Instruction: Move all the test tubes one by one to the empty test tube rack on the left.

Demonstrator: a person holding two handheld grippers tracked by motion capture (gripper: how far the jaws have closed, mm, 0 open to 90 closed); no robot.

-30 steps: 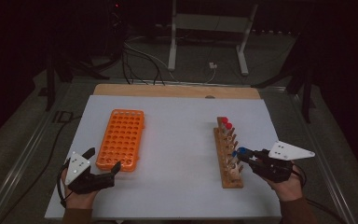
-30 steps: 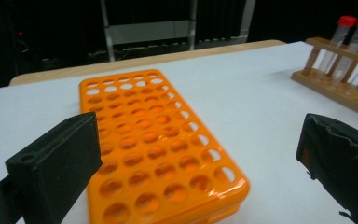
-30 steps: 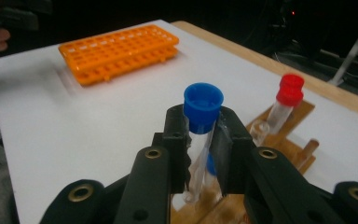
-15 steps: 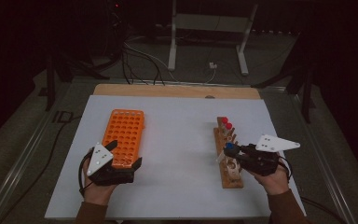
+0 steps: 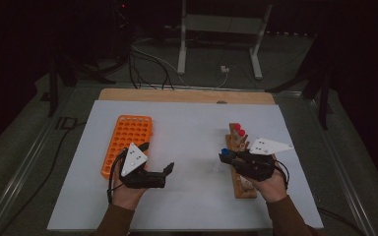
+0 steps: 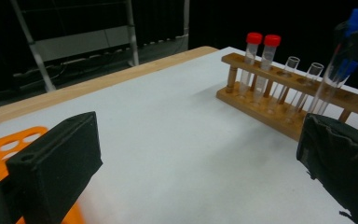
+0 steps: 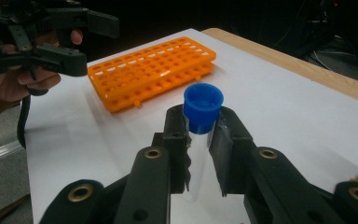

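My right gripper [image 5: 225, 156] is shut on a clear test tube with a blue cap [image 7: 203, 105], held upright just left of the wooden rack [image 5: 241, 183], its clear lower end hanging above the white mat. In the left gripper view the blue-capped tube [image 6: 333, 79] hangs in front of the wooden rack [image 6: 261, 109]. That rack holds two red-capped tubes [image 6: 260, 41] and two open clear tubes [image 6: 302, 70]. My left gripper [image 5: 156, 158] stands open beside the orange rack [image 5: 128, 140], jaws wide apart with nothing between them. The left gripper [image 7: 81, 42] points toward the tube.
A white mat [image 5: 192, 128] covers the wooden table [image 5: 187, 95]. The orange rack [image 7: 154, 70] has several empty holes. Beyond the table's far edge stand a metal frame [image 5: 216, 44] and cables on the floor.
My right gripper has moved left, away from the wooden rack, with the blue-capped tube in it. My left gripper has moved right, from the orange rack's near end toward the mat's middle.
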